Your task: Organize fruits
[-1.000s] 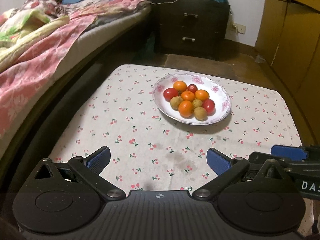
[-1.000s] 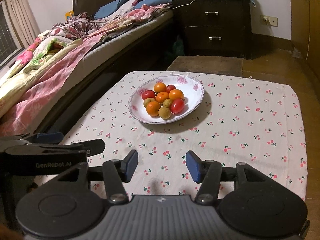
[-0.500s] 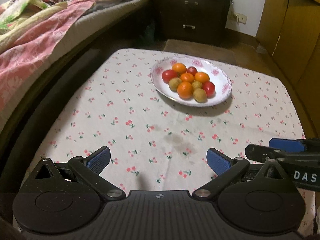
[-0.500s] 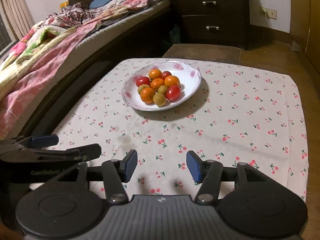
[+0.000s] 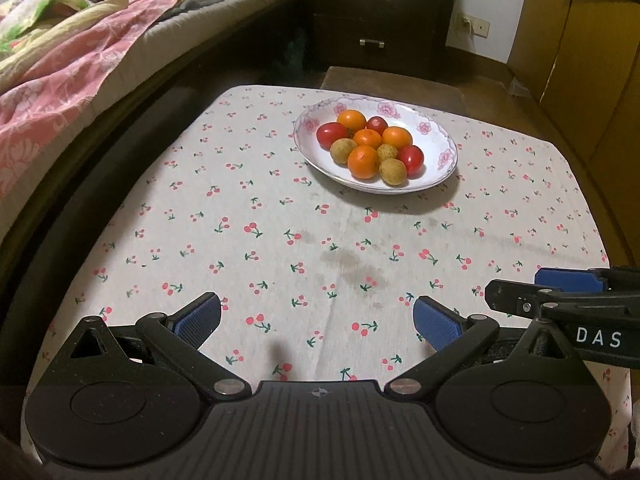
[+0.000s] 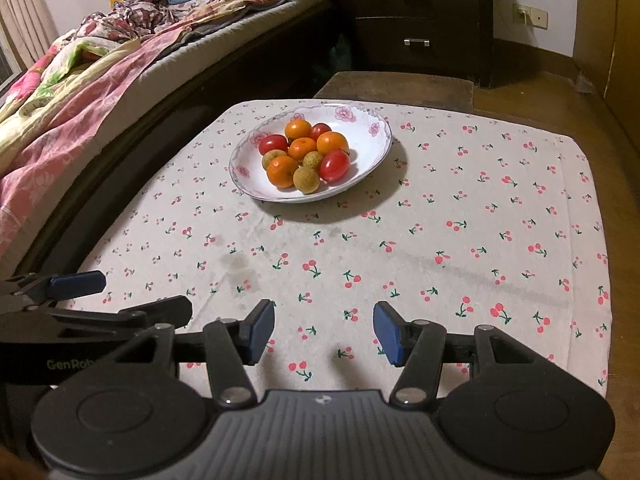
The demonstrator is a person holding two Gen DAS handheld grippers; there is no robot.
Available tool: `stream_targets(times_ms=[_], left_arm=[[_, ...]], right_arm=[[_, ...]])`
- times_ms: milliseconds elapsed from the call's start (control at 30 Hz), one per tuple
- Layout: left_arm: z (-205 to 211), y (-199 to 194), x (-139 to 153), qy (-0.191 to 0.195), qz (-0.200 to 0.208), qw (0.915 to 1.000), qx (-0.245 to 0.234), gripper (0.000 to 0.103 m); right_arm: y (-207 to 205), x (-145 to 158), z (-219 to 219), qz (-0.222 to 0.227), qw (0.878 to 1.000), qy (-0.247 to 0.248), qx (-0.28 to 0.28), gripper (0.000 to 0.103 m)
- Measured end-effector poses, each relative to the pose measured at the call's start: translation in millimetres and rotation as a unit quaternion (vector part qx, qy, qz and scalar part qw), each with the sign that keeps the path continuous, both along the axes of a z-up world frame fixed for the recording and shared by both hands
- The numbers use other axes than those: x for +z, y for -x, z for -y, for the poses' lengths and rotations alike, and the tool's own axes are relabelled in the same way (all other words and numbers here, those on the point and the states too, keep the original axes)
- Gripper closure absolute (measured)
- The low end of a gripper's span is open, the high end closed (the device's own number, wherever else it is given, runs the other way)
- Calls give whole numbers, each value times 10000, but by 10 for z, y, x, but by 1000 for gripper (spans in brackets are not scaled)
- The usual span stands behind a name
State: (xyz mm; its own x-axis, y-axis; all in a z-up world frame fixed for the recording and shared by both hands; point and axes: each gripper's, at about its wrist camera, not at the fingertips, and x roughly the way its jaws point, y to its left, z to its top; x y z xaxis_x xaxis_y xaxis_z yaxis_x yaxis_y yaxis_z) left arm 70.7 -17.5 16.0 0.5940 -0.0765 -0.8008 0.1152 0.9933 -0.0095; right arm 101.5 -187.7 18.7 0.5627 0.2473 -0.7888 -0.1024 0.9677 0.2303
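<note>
A white flowered plate (image 5: 434, 136) (image 6: 372, 140) sits toward the far side of the cherry-print tablecloth (image 5: 280, 216) (image 6: 460, 240). It holds several small oranges (image 5: 363, 161) (image 6: 282, 171), red tomatoes (image 5: 411, 159) (image 6: 334, 165) and brownish round fruits (image 5: 393, 171) (image 6: 306, 179). My left gripper (image 5: 316, 322) hovers open over the near part of the cloth, nothing between its blue pads. My right gripper (image 6: 323, 332) is beside it, also open and empty, jaws narrower. Each gripper shows at the edge of the other's view.
A bed with pink and floral bedding (image 5: 72, 52) (image 6: 80, 92) runs along the left. A dark two-drawer nightstand (image 5: 376, 20) (image 6: 416, 16) stands beyond the table. A low wooden bench (image 6: 392, 86) lies behind the table's far edge, yellow cabinets (image 5: 592, 80) at right.
Both views first tipped down, then back up a little, so the plate shifted in the picture. The grippers' openings are unchanged and the fruits have not moved.
</note>
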Motion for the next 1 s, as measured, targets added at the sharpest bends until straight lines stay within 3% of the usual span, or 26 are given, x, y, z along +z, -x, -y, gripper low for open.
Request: stream_targets(times_ms=[1000], left_arm=[[5, 8, -39, 63, -176, 9998, -22, 0]], right_arm=[[0, -57, -7, -149, 9999, 62, -6, 46]])
